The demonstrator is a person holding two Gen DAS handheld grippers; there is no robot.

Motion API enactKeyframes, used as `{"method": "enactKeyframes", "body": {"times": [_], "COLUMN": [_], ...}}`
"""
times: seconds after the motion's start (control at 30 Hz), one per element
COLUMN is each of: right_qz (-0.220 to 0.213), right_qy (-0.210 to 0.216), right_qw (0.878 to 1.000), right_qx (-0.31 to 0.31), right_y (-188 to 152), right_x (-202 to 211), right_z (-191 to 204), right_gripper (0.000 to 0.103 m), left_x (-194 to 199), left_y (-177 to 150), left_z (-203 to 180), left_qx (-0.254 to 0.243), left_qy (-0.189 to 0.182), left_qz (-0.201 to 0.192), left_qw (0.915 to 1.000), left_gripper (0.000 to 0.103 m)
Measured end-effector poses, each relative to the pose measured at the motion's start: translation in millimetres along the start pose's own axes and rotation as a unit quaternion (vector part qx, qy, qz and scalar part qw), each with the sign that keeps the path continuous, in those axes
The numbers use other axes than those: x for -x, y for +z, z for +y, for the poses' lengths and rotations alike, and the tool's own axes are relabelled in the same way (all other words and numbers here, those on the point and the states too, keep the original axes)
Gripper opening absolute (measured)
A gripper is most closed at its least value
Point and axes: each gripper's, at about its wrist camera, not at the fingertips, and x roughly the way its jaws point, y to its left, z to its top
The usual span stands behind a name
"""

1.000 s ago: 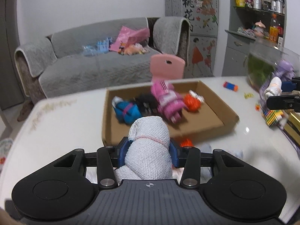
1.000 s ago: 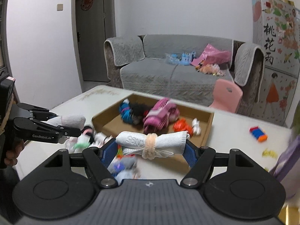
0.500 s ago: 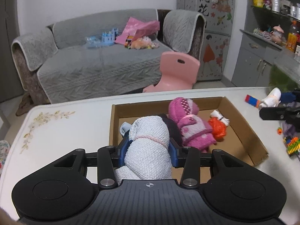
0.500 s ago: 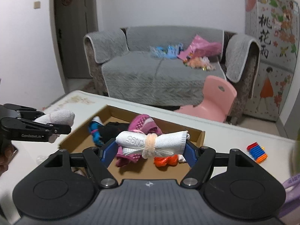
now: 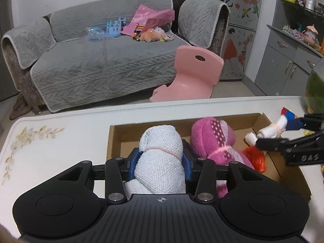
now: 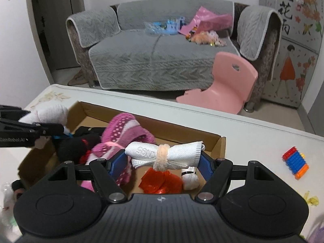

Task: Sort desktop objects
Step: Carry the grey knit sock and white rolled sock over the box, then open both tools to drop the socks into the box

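Note:
My left gripper (image 5: pixel 161 162) is shut on a rolled white sock bundle (image 5: pixel 161 154) tied with a pink band, held above the left part of a cardboard box (image 5: pixel 115 139). My right gripper (image 6: pixel 164 159) is shut on a white sock roll (image 6: pixel 145 151) tied with a peach band, held above the same box (image 6: pixel 221 147). The box holds a pink dotted sock bundle (image 6: pixel 121 129), a black bundle (image 6: pixel 73 145), an orange-red one (image 6: pixel 160 182) and a small white one (image 6: pixel 190 179). Each gripper shows in the other view, the left (image 6: pixel 26 128) and the right (image 5: pixel 291 143).
The box lies on a white table (image 5: pixel 50 141). A red, blue and orange toy brick block (image 6: pixel 295 162) lies on the table right of the box. Small items sit at the table's left front (image 6: pixel 8 194). A pink chair (image 5: pixel 192 75) and grey sofa (image 5: pixel 101 60) stand beyond.
Both grippers have moved forward from the near table edge to above the box, each still holding its sock roll. They have come closer to each other.

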Motion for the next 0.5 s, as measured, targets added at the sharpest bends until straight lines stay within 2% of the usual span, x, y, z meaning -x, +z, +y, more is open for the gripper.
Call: {"method": "enactKeyframes", "body": {"times": [0.1,0.37,0.5], "right_qz": [0.009,0.024,0.027], "right_qy": [-0.001,-0.011,-0.014], "right_qw": [1.000,1.000,0.999], "right_qx": [-0.003,0.008,0.015], "right_y": [1,0,0], "right_x": [-13,-32,-35], "right_z": [-1,5,8], "right_gripper": [0.069,0.070,0.071], "left_x": [-7,-38,-43], "left_y": [5,18,20], "left_z": [0,-4,-3], "left_qx": [0.003,-0.007,-0.005], "left_qy": [-0.005,0.014,0.023], "left_qz": [-0.003,0.015,0.010], "left_qw": [1.0000,0.9998,0.9997], "left_gripper": [0.049,0.049,0.051]}}
